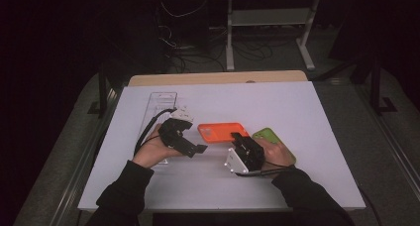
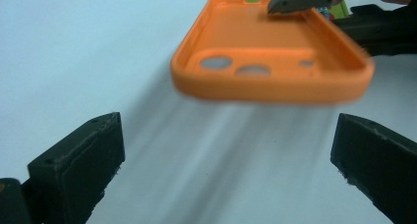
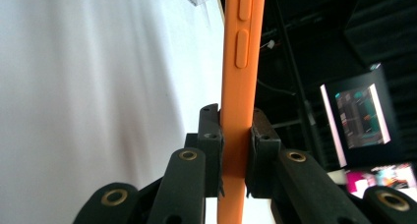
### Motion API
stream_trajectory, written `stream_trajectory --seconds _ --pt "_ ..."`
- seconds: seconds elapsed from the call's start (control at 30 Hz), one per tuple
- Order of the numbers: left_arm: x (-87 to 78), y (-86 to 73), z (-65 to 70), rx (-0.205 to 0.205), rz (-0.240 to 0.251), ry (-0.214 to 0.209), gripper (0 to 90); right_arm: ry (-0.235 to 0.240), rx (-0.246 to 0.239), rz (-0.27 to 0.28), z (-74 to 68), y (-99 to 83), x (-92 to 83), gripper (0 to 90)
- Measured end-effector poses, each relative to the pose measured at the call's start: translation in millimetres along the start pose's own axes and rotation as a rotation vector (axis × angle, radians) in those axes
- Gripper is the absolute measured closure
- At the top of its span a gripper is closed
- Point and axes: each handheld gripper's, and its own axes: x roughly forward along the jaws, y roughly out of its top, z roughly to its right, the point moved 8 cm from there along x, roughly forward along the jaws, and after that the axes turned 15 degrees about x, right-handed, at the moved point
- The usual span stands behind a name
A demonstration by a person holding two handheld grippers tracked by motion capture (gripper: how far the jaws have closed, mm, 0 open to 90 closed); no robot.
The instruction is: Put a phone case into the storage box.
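Note:
An orange phone case point(image 1: 220, 132) is held just above the white table point(image 1: 277, 107), its hollow side up. My right gripper point(image 1: 237, 137) is shut on its near-right rim. In the right gripper view the pads point(image 3: 211, 145) pinch the case's side wall point(image 3: 241, 62), with the button bumps showing above. My left gripper point(image 1: 197, 148) stands open just left of the case, with nothing between its jaws. In the left gripper view the case point(image 2: 270, 62) hangs ahead of the wide-apart jaws of that gripper point(image 2: 228, 155), camera cut-outs toward me. The right gripper's tip point(image 2: 305, 0) grips the far rim.
A green phone case point(image 1: 270, 136) lies under the right hand. A clear plastic tray point(image 1: 161, 104) rests on the table behind the left hand. Beyond the table's far edge are a wooden board point(image 1: 218, 77), cables and a frame's legs. Lit screens point(image 3: 361, 116) glow in the dark.

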Motion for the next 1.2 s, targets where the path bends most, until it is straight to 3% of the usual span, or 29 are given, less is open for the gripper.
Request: stream_trajectory --seconds 0.07,0.1,0.17,0.2,0.23,0.27,0.3,0.33,0.37,0.43,0.5,0.53,0.57,0.6,0.63,0.67,0.7,0.73,0.77,0.8,0.83,0.87,0.93,1.2 --pt "-1.3 -0.4 -2.4 0.006 0.003 0.005 0.0 0.020 0.046 -0.006 3.2 -1.3 -0.5 78.3" --pt "-0.9 0.3 -1.0 -0.023 0.017 0.003 0.0 0.044 0.113 -0.014 3.6 -1.6 -0.9 78.3" --pt "-1.8 0.1 -4.2 -0.005 0.018 0.015 0.0 0.072 0.212 -0.020 5.2 -2.5 -1.7 78.3" --pt "-1.1 1.4 -4.5 -0.017 0.036 0.024 0.0 0.089 0.264 -0.017 6.3 -2.4 -1.3 78.3" --pt "-2.4 -0.3 -6.1 0.003 0.021 0.021 0.0 0.117 0.337 -0.017 10.0 -3.8 -0.3 78.3" --pt "-2.3 -0.1 -5.5 -0.009 0.026 0.020 0.0 0.117 0.337 -0.017 10.0 -3.8 -0.3 78.3" --pt "-2.6 -0.3 -6.1 -0.007 0.024 0.024 0.0 0.162 0.421 -0.026 12.6 -5.3 0.4 78.3" --pt "-2.5 0.0 -6.3 -0.008 0.027 0.028 0.0 0.187 0.467 -0.030 13.5 -6.1 0.8 78.3" --pt "-2.3 0.5 -6.4 -0.013 0.033 0.033 0.0 0.187 0.467 -0.030 13.5 -6.1 0.8 78.3" --pt "-2.2 2.4 -7.0 -0.017 0.048 0.045 0.0 0.241 0.596 -0.032 14.0 -5.6 0.9 78.3" --pt "-2.4 4.3 -7.5 -0.028 0.062 0.056 0.0 0.291 0.687 -0.025 16.3 -6.1 2.3 78.3" --pt "-2.0 6.3 -8.3 -0.027 0.081 0.067 0.0 0.340 0.789 -0.035 16.3 -6.4 1.8 78.3" --pt "-2.0 6.3 -8.3 -0.027 0.081 0.067 0.0 0.340 0.789 -0.035 16.3 -6.4 1.8 78.3" --pt "-1.5 7.3 -8.1 -0.035 0.091 0.069 0.0 0.358 0.820 -0.034 17.9 -7.5 2.6 78.3" --pt "-1.6 7.3 -7.9 -0.037 0.089 0.070 0.0 0.389 0.889 -0.039 20.2 -9.4 2.9 78.3" --pt "-1.4 8.0 -8.5 -0.032 0.095 0.073 0.0 0.405 0.920 -0.038 21.3 -9.8 3.0 78.3" --pt "-1.3 8.8 -8.4 -0.038 0.100 0.074 0.0 0.405 0.920 -0.038 21.3 -9.8 3.0 78.3" --pt "-1.1 9.5 -7.8 -0.048 0.104 0.073 0.0 0.440 0.995 -0.019 23.7 -9.0 3.0 78.3" --pt "-1.2 10.1 -7.8 -0.048 0.107 0.076 0.0 0.440 0.995 -0.019 23.7 -9.0 3.0 78.3" --pt "-1.4 10.6 -8.3 -0.045 0.109 0.080 0.0 0.469 1.057 -0.012 25.6 -9.7 3.0 78.3" --pt "-1.4 11.9 -7.7 -0.052 0.116 0.079 0.0 0.469 1.057 -0.012 25.6 -9.7 3.0 78.3" --pt "-1.5 13.0 -8.0 -0.050 0.121 0.082 0.0 0.484 1.089 -0.006 26.4 -10.1 3.1 78.4" --pt "-1.8 14.4 -8.2 -0.056 0.129 0.088 0.0 0.486 1.091 -0.007 26.5 -10.2 3.0 78.4" --pt "-0.6 25.5 -10.7 -0.075 0.184 0.115 0.0 0.482 1.054 -0.011 20.8 -5.7 3.2 78.4"
